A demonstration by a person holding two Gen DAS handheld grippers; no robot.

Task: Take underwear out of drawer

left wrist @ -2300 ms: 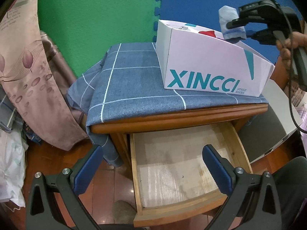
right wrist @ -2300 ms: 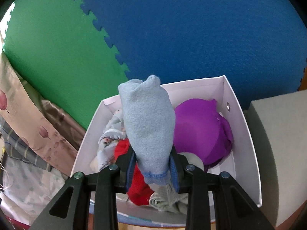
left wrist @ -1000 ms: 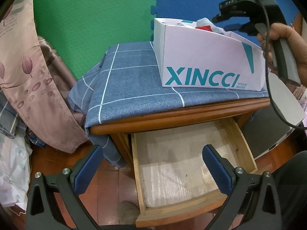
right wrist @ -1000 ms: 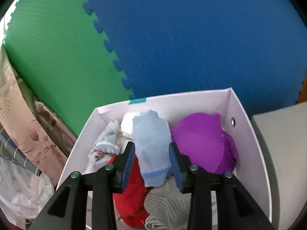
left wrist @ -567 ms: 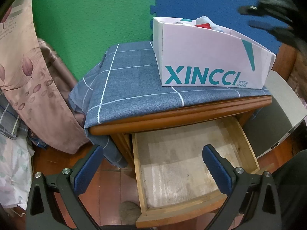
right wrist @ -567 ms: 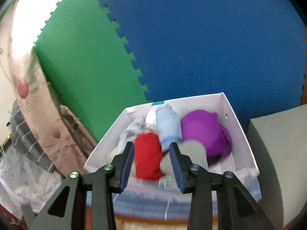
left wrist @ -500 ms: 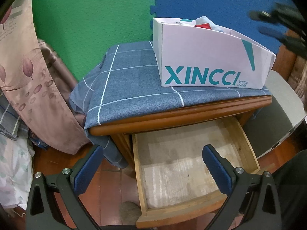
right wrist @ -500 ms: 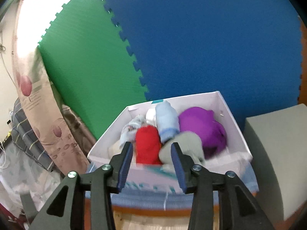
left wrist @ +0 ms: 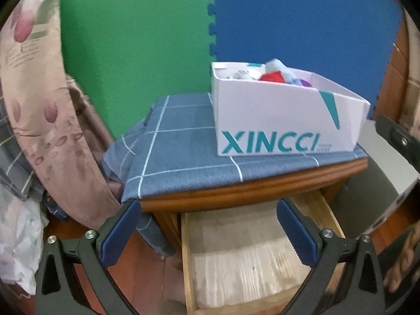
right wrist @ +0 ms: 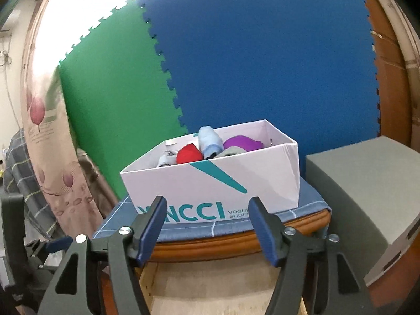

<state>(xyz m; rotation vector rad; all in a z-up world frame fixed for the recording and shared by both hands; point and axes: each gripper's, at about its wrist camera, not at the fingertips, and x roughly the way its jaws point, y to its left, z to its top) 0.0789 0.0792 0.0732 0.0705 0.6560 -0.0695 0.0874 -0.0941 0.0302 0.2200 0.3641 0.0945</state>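
Both grippers look like the same build: black plastic frames with triangular cutouts and shiny silver screw heads at the pivots. The left gripper [left wrist: 207, 232] and the right gripper [right wrist: 207, 227] each have two long fingers faced with dark blue pads [left wrist: 119, 233]. A bare hand [left wrist: 403, 265], blurred, shows at the left-wrist view's edge.

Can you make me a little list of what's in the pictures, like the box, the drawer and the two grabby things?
box: white XINCCI shoe box on the blue checked cloth on top of the wooden cabinet
in the box: rolled clothes, red, light blue, purple
drawer: pulled open, nothing visible on the part of its floor that shows
left hand-held gripper: open, nothing between its jaws, in front of the drawer
right hand-held gripper: open, holding nothing, jaws have just been opening, pointing at the box front
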